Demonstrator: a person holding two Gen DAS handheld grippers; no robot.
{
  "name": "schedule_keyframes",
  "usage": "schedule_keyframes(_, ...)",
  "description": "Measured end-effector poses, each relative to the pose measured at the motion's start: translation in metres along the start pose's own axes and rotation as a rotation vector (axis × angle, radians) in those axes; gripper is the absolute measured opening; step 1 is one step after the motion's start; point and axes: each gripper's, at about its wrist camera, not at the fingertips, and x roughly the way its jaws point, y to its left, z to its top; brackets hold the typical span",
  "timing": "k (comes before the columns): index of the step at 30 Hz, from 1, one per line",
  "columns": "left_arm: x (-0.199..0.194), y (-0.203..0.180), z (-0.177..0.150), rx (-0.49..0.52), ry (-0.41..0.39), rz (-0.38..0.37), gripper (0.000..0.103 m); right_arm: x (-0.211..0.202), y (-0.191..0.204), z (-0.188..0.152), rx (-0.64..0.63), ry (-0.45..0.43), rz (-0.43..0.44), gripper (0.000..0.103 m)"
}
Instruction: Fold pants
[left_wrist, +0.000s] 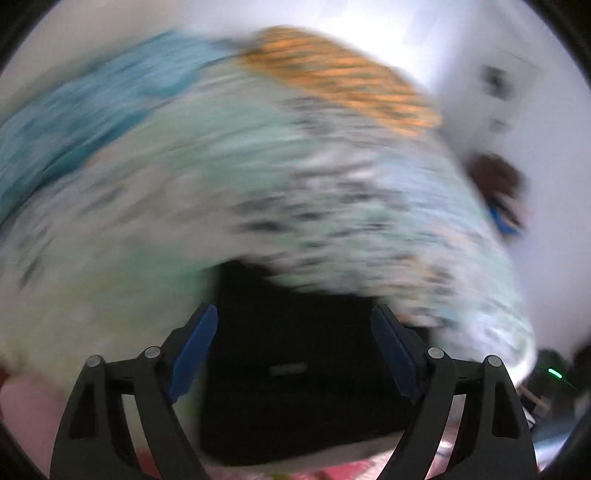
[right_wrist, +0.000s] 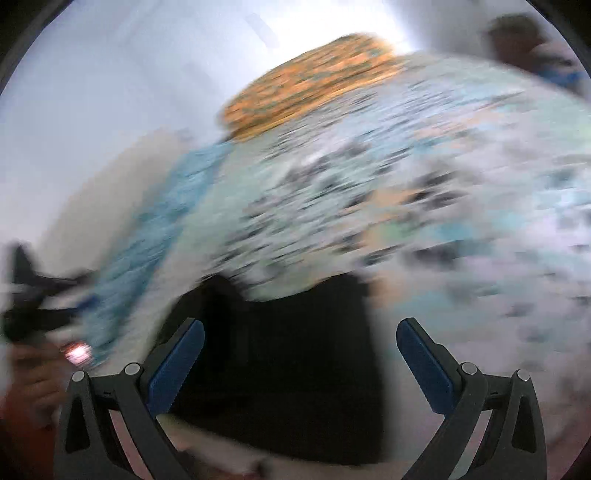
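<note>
Both views are heavily blurred. The black pants (left_wrist: 295, 369) lie as a dark, roughly rectangular mass on the patterned bed cover (left_wrist: 221, 184), right in front of my left gripper (left_wrist: 294, 308). Its blue pads (left_wrist: 192, 354) stand wide apart and press on nothing, so it is open. In the right wrist view the same black pants (right_wrist: 288, 369) fill the space ahead of my right gripper (right_wrist: 300, 322), which is also open with its pads clear of the cloth. How the pants are folded cannot be told.
An orange patterned cushion (left_wrist: 340, 77) (right_wrist: 310, 85) lies at the far end of the cover, with a blue cloth (left_wrist: 74, 110) beside it. White wall lies beyond. A dark blurred shape with a blue part (right_wrist: 37, 295) shows at the left edge of the right wrist view.
</note>
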Motion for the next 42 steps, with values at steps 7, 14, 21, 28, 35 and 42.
schedule_keyframes(7, 0.031, 0.117, -0.068, -0.269, 0.086, 0.155, 0.082, 0.061, 0.083, -0.031, -0.401, 0.271, 0.106, 0.103)
schedule_keyframes(14, 0.043, 0.110, -0.056, -0.210, 0.055, 0.159, 0.082, 0.111, 0.067, -0.013, -0.370, 0.398, 0.223, 0.103)
schedule_keyframes(21, 0.057, 0.106, -0.061, -0.199, 0.107, 0.153, 0.082, 0.110, 0.060, -0.020, -0.309, 0.510, 0.408, 0.103)
schedule_keyframes(28, 0.070, 0.107, -0.060, -0.223, 0.130, 0.164, 0.082, 0.120, 0.055, -0.016, -0.273, 0.540, 0.443, 0.103)
schedule_keyframes(35, 0.077, 0.112, -0.064, -0.245, 0.170, 0.184, 0.082, 0.124, 0.066, -0.020, -0.347, 0.599, 0.335, 0.103)
schedule_keyframes(42, 0.077, 0.110, -0.066, -0.228, 0.175, 0.189, 0.082, 0.132, 0.034, -0.010, -0.063, 0.565, 0.405, 0.050)
